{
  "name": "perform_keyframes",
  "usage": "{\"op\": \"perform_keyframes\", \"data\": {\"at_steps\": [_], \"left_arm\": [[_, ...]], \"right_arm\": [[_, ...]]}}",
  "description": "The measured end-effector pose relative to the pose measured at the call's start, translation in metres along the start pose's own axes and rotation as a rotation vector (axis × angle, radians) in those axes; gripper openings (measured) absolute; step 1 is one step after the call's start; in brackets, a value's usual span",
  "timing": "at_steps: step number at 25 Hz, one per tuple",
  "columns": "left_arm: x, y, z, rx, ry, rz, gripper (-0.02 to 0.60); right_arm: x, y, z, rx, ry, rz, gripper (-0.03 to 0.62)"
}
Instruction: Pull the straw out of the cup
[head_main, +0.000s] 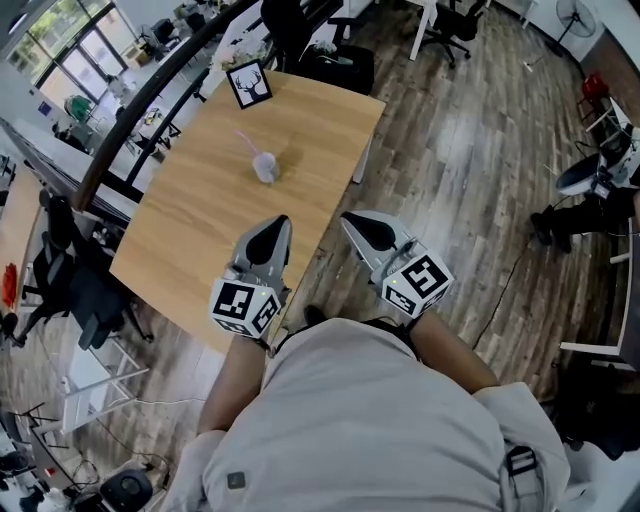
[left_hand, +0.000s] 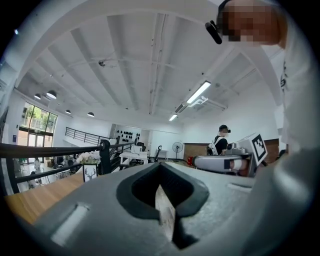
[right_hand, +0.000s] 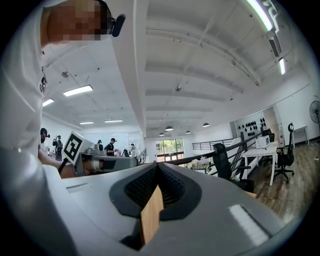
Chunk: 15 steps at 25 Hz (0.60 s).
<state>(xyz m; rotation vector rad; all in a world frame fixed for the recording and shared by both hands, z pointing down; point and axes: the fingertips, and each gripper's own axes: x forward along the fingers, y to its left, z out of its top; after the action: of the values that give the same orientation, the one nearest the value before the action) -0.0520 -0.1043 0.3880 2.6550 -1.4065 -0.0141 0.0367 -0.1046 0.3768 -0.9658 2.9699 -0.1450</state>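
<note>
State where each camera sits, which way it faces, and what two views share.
Head view: on the person's head, facing steeply down: table, cup, left gripper, right gripper, own torso.
Left gripper view: on that gripper, level along its shut jaws; right gripper and torso at right.
Right gripper view: likewise level; left gripper and torso at left.
Shared: deer picture, in head and left gripper views.

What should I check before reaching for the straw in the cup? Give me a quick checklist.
1. Cup on the table, away from its edges: ok.
2. Straw in the cup, end sticking out: ok.
3. Left gripper open for a grasp: not ok, shut and empty.
4. Right gripper open: not ok, shut and empty.
5. Nothing standing between the grippers and the cup: ok.
6. Deer picture apart from the cup: ok.
</note>
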Motion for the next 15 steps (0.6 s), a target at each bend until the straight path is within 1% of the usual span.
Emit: {"op": "perform_keyframes", "data": {"at_steps": [3, 7, 11, 15], "left_arm": [[-0.006, 0.027, 0.007, 0.005, -0.002, 0.011, 0.003], [-0.019, 0.056, 0.013, 0.003, -0.008, 0.049, 0.003], [-0.026, 0.087, 0.011, -0.011, -0.005, 0.102, 0.003], [-0.027, 0.107, 0.009, -0.011, 0.000, 0.142, 0.003]], "right_arm": [[0.030, 0.003, 0.003, -0.002, 0.002, 0.012, 0.009], [0.059, 0.007, 0.002, 0.006, 0.012, 0.038, 0.009], [0.088, 0.003, -0.006, 0.019, 0.027, 0.067, 0.009], [0.115, -0.003, -0.012, 0.026, 0.041, 0.111, 0.009]]}}
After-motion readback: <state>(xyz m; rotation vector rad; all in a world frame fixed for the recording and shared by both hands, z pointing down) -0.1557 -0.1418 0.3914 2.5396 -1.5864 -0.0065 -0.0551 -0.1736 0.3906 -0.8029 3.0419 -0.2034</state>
